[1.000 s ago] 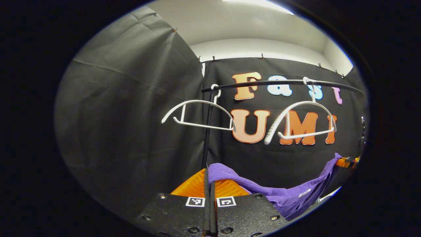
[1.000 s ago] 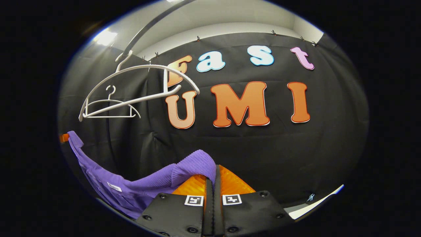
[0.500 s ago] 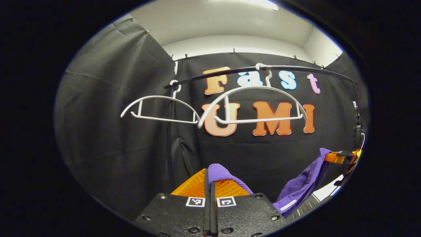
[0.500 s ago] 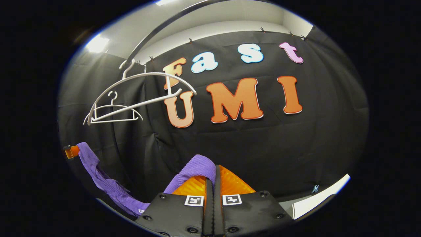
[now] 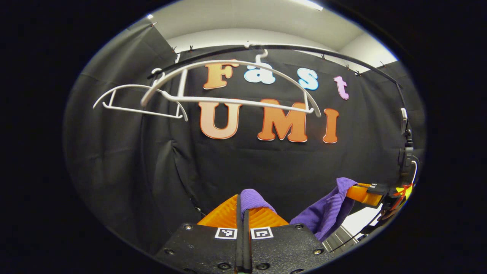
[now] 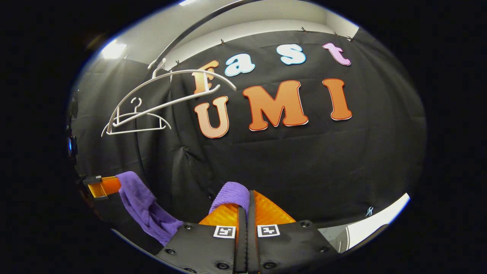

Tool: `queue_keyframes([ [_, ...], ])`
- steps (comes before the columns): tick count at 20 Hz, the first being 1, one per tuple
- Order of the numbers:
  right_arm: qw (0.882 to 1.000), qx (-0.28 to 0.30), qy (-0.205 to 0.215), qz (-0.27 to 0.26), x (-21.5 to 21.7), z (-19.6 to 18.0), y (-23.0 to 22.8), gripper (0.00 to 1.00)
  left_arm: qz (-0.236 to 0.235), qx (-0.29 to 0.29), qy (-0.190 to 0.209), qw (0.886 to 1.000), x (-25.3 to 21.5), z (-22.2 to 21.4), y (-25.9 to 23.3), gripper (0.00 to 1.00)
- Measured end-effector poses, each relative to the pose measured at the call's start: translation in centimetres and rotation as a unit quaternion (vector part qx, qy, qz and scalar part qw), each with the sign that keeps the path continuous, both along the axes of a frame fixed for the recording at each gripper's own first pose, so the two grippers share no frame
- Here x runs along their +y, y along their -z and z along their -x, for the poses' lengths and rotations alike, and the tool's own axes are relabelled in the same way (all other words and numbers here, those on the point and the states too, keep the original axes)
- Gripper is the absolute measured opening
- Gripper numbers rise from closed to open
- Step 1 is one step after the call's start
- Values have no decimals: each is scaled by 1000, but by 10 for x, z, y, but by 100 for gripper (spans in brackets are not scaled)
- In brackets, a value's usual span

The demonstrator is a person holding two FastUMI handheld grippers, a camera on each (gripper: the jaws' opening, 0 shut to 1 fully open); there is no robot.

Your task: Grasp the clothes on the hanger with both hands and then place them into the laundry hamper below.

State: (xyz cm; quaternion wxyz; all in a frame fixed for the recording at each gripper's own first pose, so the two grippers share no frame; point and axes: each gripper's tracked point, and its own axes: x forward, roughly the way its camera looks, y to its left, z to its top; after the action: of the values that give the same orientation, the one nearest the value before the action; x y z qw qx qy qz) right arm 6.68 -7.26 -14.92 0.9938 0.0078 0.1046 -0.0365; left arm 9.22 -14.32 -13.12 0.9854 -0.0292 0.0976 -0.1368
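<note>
Left gripper view first: the left gripper (image 5: 243, 213) has its two fingers pressed together on a fold of the purple garment (image 5: 323, 215), and a small bunch of the cloth stands up above the fingertips. From there the garment hangs down and rises again to the right gripper (image 5: 361, 192), which shows farther off with a corner of cloth at its tip. Above, two white hangers (image 5: 232, 85) hang bare on the black rail (image 5: 323, 53), so the garment is already off them and is carried between the two grippers.

Right gripper view next: the right gripper (image 6: 245, 211) is also closed, with a roll of the garment (image 6: 232, 194) pinched between its fingers. The cloth drops to the left and goes up to the left gripper (image 6: 101, 186). The hamper I cannot see.

I judge the garment as soft, light and ribbed (it sags freely between the two holds), so it gives no stiffness and may slip if only an edge is pinched. A thick fold near each shoulder seems the safest place to hold it.
</note>
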Motion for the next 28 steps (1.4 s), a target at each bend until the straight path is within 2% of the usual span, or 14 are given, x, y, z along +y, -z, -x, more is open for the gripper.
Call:
queue_keyframes([
  [4,1000,0,-1,18,11,8,25,8,12,27,16,999,-33,-3,45,0],
  [8,999,29,7,23,14,20,76,8,17,72,25,997,-54,2,98,0],
  [15,996,71,60,18,-10,54,147,8,3,120,24,992,-59,32,171,0],
  [18,992,94,82,7,-15,81,174,8,15,167,36,985,-64,58,202,0],
  [21,987,129,94,21,-25,99,210,8,-7,196,37,980,-61,67,238,0],
  [24,980,168,101,14,-32,104,252,8,-11,265,48,963,-68,78,285,0],
  [28,971,211,108,11,-39,112,305,8,-45,306,52,949,-70,77,331,1],
])
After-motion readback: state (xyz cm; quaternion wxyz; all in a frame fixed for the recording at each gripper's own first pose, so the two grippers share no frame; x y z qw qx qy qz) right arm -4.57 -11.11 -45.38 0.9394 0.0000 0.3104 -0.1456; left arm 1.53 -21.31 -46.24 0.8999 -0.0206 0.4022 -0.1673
